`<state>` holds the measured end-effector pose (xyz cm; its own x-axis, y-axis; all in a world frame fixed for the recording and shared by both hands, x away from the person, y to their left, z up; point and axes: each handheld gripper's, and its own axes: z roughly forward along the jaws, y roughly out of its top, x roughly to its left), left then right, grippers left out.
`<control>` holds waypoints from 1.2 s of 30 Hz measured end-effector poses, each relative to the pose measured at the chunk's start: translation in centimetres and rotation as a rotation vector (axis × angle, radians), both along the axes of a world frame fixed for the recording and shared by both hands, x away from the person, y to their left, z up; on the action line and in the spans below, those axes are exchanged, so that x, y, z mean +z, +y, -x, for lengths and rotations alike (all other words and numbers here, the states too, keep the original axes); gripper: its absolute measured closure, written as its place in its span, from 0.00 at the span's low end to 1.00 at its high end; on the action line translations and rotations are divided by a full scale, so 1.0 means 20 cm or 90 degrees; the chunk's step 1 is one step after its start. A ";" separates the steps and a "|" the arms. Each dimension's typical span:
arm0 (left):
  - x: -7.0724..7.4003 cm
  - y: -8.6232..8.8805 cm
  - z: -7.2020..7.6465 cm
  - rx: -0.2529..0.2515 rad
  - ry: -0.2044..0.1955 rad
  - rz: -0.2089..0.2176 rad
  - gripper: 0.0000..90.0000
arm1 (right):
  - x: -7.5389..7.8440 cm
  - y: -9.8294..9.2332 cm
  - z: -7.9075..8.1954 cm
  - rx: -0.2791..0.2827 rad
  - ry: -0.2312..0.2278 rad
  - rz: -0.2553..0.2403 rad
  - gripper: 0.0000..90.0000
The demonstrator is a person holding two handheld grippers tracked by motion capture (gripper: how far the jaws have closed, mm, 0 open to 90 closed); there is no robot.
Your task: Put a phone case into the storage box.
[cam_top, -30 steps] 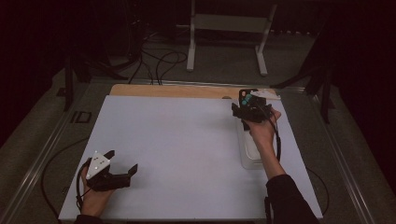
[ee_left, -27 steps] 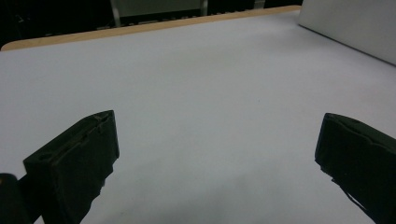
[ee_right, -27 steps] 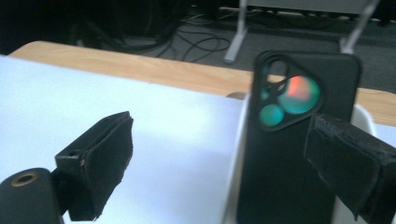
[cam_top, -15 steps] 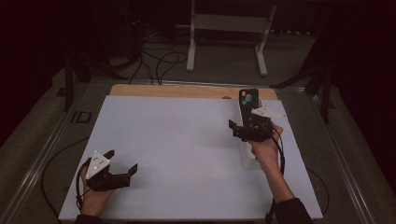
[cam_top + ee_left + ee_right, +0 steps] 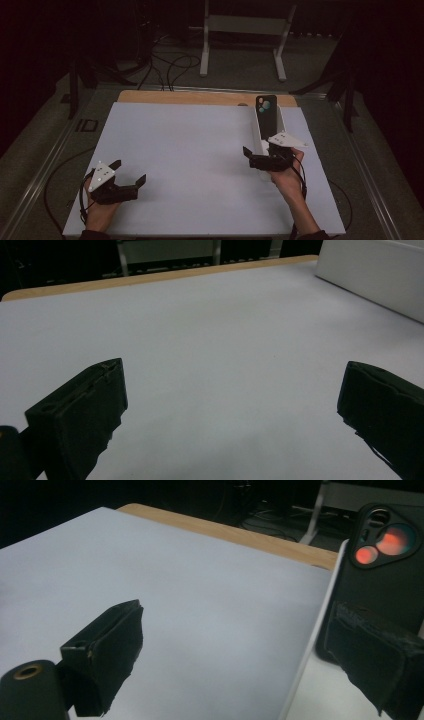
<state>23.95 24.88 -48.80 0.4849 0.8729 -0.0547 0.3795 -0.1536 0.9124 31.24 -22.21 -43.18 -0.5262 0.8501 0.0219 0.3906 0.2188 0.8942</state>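
The right hand-held gripper [image 5: 262,159] sits at the right side of the tabletop [image 5: 190,150], held in the person's right hand [image 5: 286,175]. Its jaws are spread wide with nothing between them. In the right gripper view [image 5: 240,655] one jaw hangs over the bare white surface and the other stands in front of the lower part of a black phone [image 5: 387,580].

The phone [image 5: 266,117] leans tilted in a long white tray [image 5: 280,117] that runs from near to far along the right side of the tabletop. The phone is at the far end of the tray, back side facing the camera, with its round lenses at the top. In the right gripper view the lenses glow reddish. Whether the jaw touches the phone cannot be told.

The left hand-held gripper [image 5: 130,181] rests at the near left corner of the tabletop, in the person's left hand [image 5: 97,207], well apart from the phone and the tray. Its jaws are also wide apart and hold nothing; the left gripper view [image 5: 230,405] shows bare white surface between them, with the tray's white side [image 5: 375,275] at the far right.

A strip of wood [image 5: 200,97] shows along the far edge of the tabletop.
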 end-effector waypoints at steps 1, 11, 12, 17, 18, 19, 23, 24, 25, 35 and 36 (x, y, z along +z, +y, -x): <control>0.00 0.00 0.00 0.000 -0.001 0.000 0.00 | -0.01 0.00 0.01 0.005 -0.002 -0.001 0.09; 0.01 0.00 0.01 -0.002 -0.007 0.002 0.00 | -0.09 -0.04 0.12 0.031 -0.008 -0.007 0.09; 0.01 0.00 0.01 -0.002 -0.007 0.002 0.00 | -0.10 -0.05 0.13 0.030 -0.008 -0.008 0.09; 0.02 0.00 0.01 -0.004 -0.011 0.005 0.00 | -0.15 -0.09 0.18 0.035 -0.008 -0.017 0.09; 0.02 0.00 0.01 -0.005 -0.010 0.006 0.00 | -0.16 -0.10 0.19 0.038 -0.011 -0.015 0.09; 0.02 0.00 0.01 -0.006 -0.010 0.006 0.00 | -0.16 -0.11 0.20 0.039 -0.012 -0.016 0.09; 0.02 0.00 0.01 -0.008 -0.015 0.008 0.00 | -0.18 -0.13 0.23 0.042 -0.024 -0.013 0.09; 0.02 0.00 0.01 -0.009 -0.015 0.009 0.00 | -0.19 -0.13 0.24 0.044 -0.031 -0.013 0.09; 0.02 0.00 0.01 -0.009 -0.017 0.011 0.00 | -0.19 -0.13 0.25 0.043 -0.034 -0.015 0.09; 0.03 0.00 0.03 -0.015 -0.030 0.012 0.00 | -0.21 -0.21 0.36 0.046 -0.062 -0.024 0.09; 0.03 0.00 0.03 -0.016 -0.030 0.012 0.00 | -0.21 -0.21 0.36 0.045 -0.063 -0.026 0.09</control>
<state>23.34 24.88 -48.12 0.5088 0.8595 -0.0478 0.3323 -0.1449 0.9320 23.98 -26.49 -47.43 -0.5857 0.8106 0.0001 0.2848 0.2057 0.9362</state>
